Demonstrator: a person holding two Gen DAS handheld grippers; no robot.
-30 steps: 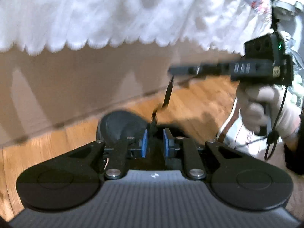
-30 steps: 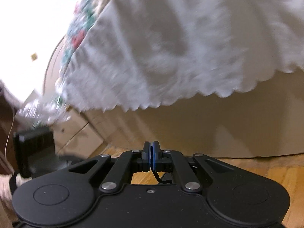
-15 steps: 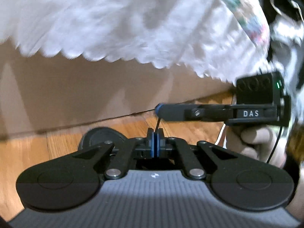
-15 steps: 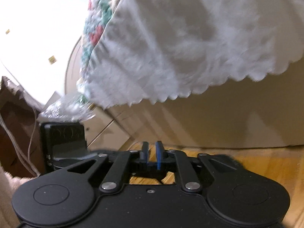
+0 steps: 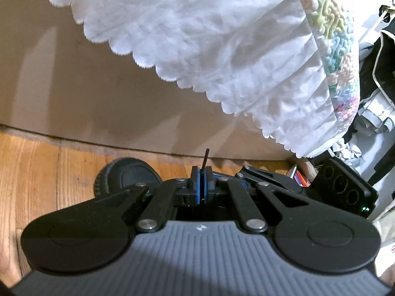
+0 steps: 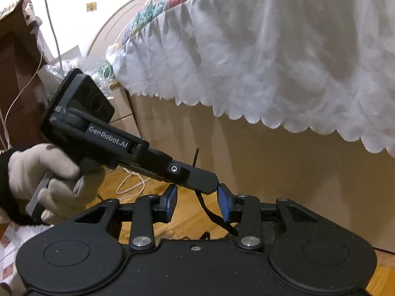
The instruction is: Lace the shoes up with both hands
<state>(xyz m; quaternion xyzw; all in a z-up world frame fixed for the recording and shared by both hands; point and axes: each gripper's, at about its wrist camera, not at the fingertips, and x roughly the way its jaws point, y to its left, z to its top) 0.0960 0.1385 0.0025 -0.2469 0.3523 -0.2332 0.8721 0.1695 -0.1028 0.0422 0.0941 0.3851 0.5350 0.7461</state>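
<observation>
In the left wrist view my left gripper (image 5: 201, 172) is shut on a black shoelace (image 5: 205, 157), whose stiff tip sticks up above the blue pads. The black shoe (image 5: 126, 178) lies on the floor just behind, left of the fingers. My right gripper (image 5: 269, 176) shows close on the right. In the right wrist view my right gripper (image 6: 197, 202) stands wide open, nothing held. The left gripper (image 6: 205, 183), in a gloved hand (image 6: 51, 185), crosses between its pads. The shoelace (image 6: 206, 208) hangs down from the left gripper's fingertips, and the lace tip (image 6: 196, 156) pokes up behind.
A white scalloped bed skirt (image 5: 222, 56) hangs over a tan bed base (image 5: 86, 98) straight ahead. Wooden floor (image 5: 37, 167) lies below. A white cord (image 6: 130, 182) loops on the floor, and brown furniture (image 6: 17, 74) stands at left. Clothes (image 5: 377, 74) pile at right.
The lace passed from my right gripper to my left: the left one closed on it and the right one opened wide. Both views swung toward the bed.
</observation>
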